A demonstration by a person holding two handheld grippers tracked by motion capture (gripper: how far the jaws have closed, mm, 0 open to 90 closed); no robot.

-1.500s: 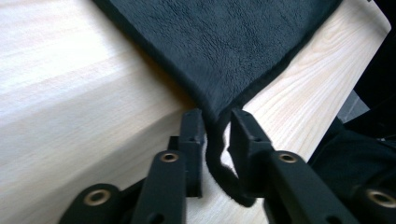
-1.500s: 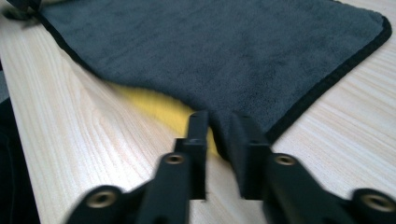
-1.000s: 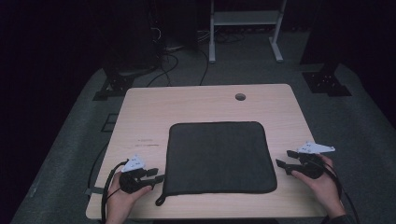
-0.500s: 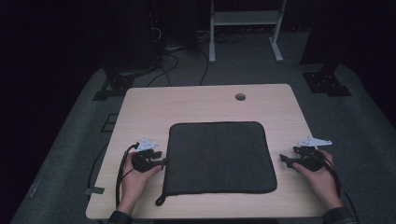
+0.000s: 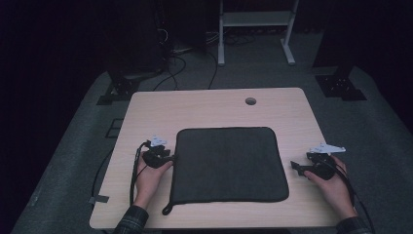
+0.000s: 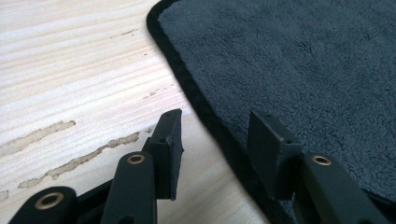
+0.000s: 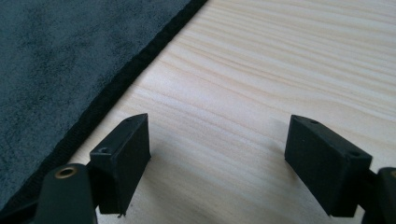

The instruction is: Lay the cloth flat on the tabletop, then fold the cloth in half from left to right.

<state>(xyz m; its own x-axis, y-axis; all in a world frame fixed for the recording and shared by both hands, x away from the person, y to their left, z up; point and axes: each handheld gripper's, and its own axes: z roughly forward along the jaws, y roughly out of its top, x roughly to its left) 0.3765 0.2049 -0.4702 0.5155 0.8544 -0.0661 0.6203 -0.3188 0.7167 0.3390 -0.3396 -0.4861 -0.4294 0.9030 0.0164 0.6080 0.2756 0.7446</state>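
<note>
A dark grey towel [image 5: 229,165] lies flat on a light wooden table [image 5: 204,107], squarely in front of a seated person whose forearms enter from the near edge. The left gripper [image 5: 168,158] rests at the towel's left edge, and the left gripper view shows its jaws apart and straddling the black hem [image 6: 187,84], one jaw over bare wood and the other over the fleece, with nothing pinched between them. The right gripper [image 5: 295,166] sits just beside the towel's right edge, over the tabletop; in the right gripper view its jaws are spread wide above bare wood, the hem running past on their left, and it holds nothing. A small loop [image 5: 167,210] hangs off the towel's near left corner. The likely trouble from here is an uneven pickup: the left jaws look placed to close on the hem, while the right ones would clamp only air or scrape the wood unless they shift onto the cloth. A flat hem may also slide out from shallow jaws, dragging or bunching the towel rather than lifting it.
</note>
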